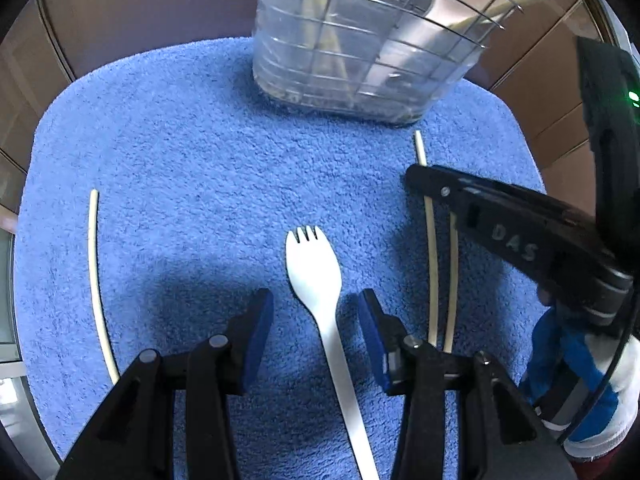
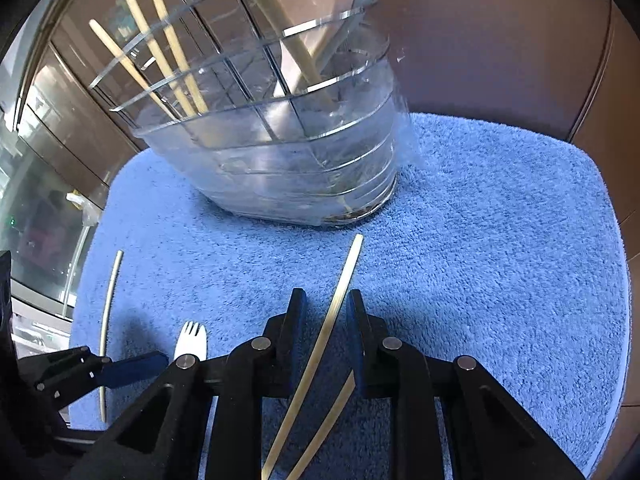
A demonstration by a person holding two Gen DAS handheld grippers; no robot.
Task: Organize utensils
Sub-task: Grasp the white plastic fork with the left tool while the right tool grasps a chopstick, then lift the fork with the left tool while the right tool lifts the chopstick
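Left gripper jaws apart, straddling spork on towel. Right gripper apart around chopstick pair; possibly only one gets caught, other rolls.

Right claw open astride a chopstick on the blue towel, clear holder beyond.

on the blue towel: 1 white spork, 3 loose chopsticks, 1 alone at the left and 2 side by side at the right. 1 clear slotted utensil holder, holding 3 chopsticks in 1 compartment, at least 1 more elsewhere. 2 grippers.
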